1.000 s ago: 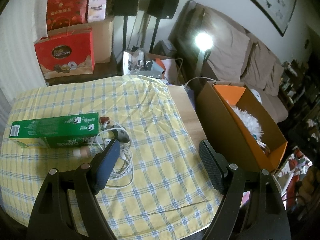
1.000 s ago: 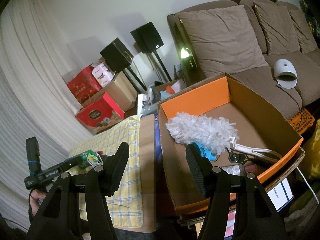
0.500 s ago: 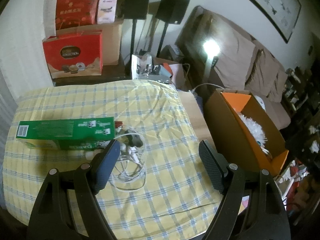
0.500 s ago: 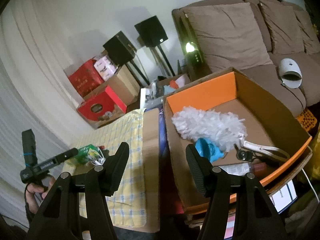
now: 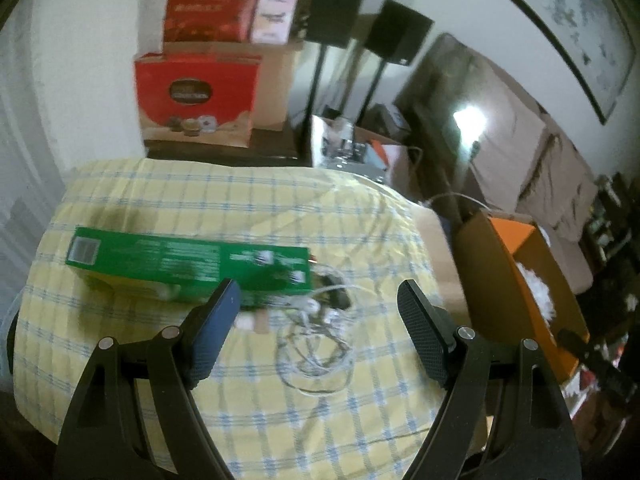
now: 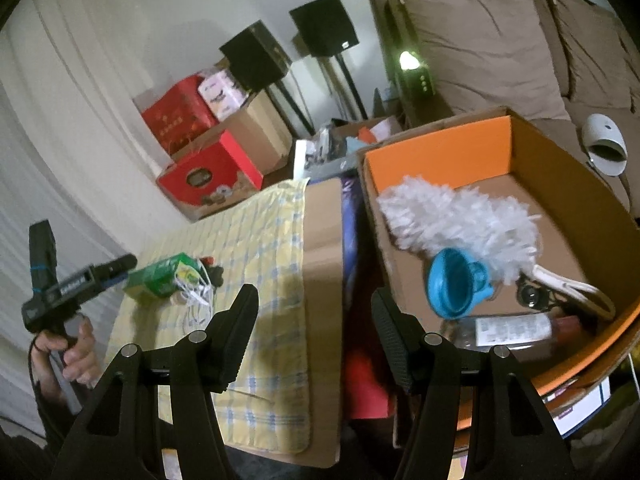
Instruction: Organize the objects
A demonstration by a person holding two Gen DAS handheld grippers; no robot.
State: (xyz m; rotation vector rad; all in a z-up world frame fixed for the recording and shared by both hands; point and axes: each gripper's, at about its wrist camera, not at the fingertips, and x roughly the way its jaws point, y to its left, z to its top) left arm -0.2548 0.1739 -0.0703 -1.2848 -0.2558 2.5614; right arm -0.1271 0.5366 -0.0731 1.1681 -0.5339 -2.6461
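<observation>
Left gripper hovers released above the green box; white cable beside the box looks limp, tangle-prone; pinch its bunched middle; right gripper released too.

Motion blur is smearing the green box lettering past reading; the white cable tangle is hiding small items beneath; the bottle label is staying illegible

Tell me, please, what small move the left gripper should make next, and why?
Probably lower the left gripper onto the white cable and close. Its jaws are open and empty, the tangle lies on the cloth between them beside the green box, and the cardboard box already holds other items.
</observation>
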